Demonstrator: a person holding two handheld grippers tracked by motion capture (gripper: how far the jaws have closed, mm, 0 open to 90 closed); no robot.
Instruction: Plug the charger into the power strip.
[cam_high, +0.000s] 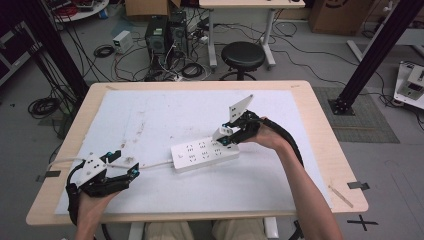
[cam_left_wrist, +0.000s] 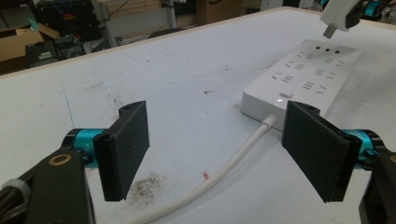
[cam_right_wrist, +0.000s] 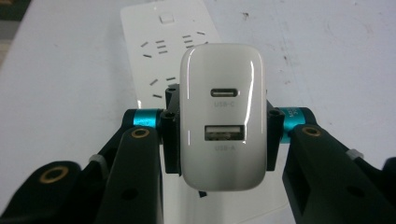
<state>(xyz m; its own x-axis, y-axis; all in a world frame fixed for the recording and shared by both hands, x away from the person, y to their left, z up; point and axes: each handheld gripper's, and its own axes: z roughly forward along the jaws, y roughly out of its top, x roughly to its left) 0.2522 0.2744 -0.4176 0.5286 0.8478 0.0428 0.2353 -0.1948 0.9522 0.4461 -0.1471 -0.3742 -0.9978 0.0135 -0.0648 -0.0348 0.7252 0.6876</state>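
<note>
The right claw (cam_high: 226, 138) grips the charger (cam_right_wrist: 222, 123) above the power strip (cam_high: 202, 154), long axis from 8 to 2 o'clock; the left claw (cam_left_wrist: 217, 154) stands open, at 8 o'clock from the strip.

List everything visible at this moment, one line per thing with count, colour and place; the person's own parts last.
USB charger: 1, white, clamped in the right claw above the power strip.
Power strip: 1, white, mid-table, its cable running toward the left claw.
Mat: 1, white and stained, covering the table top.
Table: 1, light wood.
Stool: 1, black, beyond the table.
Computer towers: 2, black, on the floor.
Left claw: 1, black and teal, open, near the table's front left.
Right claw: 1, black and teal, shut on the charger.
</note>
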